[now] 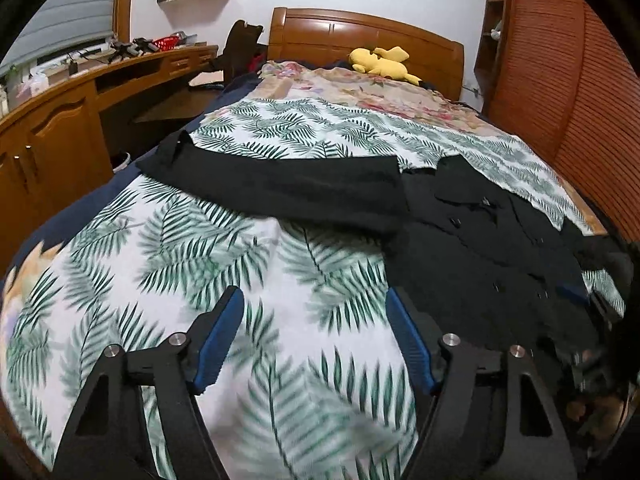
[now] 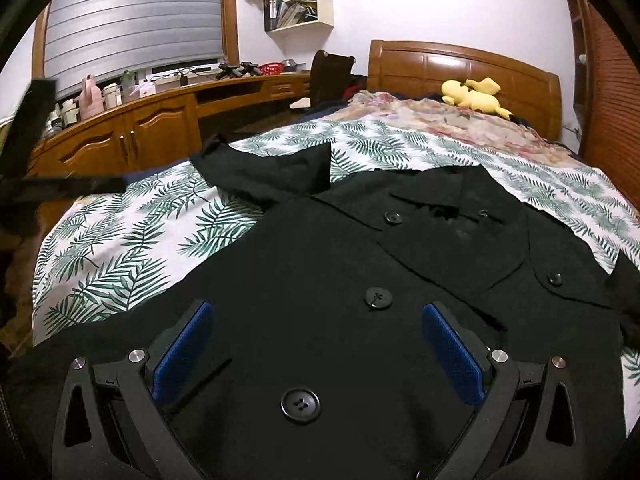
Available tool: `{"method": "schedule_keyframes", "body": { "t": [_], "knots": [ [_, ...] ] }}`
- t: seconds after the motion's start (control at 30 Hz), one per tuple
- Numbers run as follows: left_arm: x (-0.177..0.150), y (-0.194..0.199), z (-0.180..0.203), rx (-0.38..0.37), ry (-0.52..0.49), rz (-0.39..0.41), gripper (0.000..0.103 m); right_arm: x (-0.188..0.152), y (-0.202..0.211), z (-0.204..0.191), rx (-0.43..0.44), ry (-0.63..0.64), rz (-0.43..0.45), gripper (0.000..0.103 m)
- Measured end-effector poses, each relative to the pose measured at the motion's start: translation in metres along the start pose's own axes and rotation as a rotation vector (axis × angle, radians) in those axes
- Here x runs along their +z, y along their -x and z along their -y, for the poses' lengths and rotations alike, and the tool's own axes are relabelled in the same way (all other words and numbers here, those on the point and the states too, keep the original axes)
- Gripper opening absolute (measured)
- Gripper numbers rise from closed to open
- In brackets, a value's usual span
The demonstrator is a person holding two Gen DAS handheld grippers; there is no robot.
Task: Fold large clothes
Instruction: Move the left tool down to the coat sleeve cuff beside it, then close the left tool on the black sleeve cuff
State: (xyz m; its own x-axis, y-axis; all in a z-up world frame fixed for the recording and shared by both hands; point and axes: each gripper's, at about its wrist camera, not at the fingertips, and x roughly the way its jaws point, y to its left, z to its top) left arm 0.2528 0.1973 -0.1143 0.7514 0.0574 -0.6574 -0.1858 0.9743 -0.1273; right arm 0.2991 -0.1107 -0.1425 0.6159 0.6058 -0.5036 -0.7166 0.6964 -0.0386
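Observation:
A large black buttoned coat (image 2: 340, 264) lies front-up on a leaf-print sheet (image 2: 132, 240) on the bed. One sleeve (image 1: 280, 184) stretches out to the left across the sheet. My left gripper (image 1: 314, 300) is open and empty above the sheet, left of the coat body (image 1: 480, 264). My right gripper (image 2: 316, 312) is open and empty just above the coat's front, with large black buttons (image 2: 378, 297) between its blue pads (image 2: 452, 352).
A yellow plush toy (image 1: 382, 62) lies by the wooden headboard (image 1: 360, 32) on a floral blanket (image 1: 360, 88). A wooden desk with cabinets (image 2: 140, 136) runs along the left side. A brown louvred wardrobe (image 1: 560, 80) stands on the right.

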Motion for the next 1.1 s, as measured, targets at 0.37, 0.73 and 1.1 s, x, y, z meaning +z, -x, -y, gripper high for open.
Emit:
{"method": "schedule_keyframes", "body": {
  "t": [0.37, 0.73, 1.1],
  "knots": [
    [0.056, -0.096, -0.043, -0.001, 0.116, -0.074, 0.072, 0.002, -0.015, -0.007, -0.013, -0.002, -0.033, 0.103],
    [0.061, -0.174, -0.084, -0.055, 0.426, -0.193, 0.059, 0.001, -0.019, -0.006, 0.0, -0.01, -0.034, 0.103],
    [0.089, -0.167, -0.048, 0.047, 0.282, -0.171, 0.002, -0.002, -0.02, -0.004, 0.007, -0.022, -0.026, 0.103]
  ]
}}
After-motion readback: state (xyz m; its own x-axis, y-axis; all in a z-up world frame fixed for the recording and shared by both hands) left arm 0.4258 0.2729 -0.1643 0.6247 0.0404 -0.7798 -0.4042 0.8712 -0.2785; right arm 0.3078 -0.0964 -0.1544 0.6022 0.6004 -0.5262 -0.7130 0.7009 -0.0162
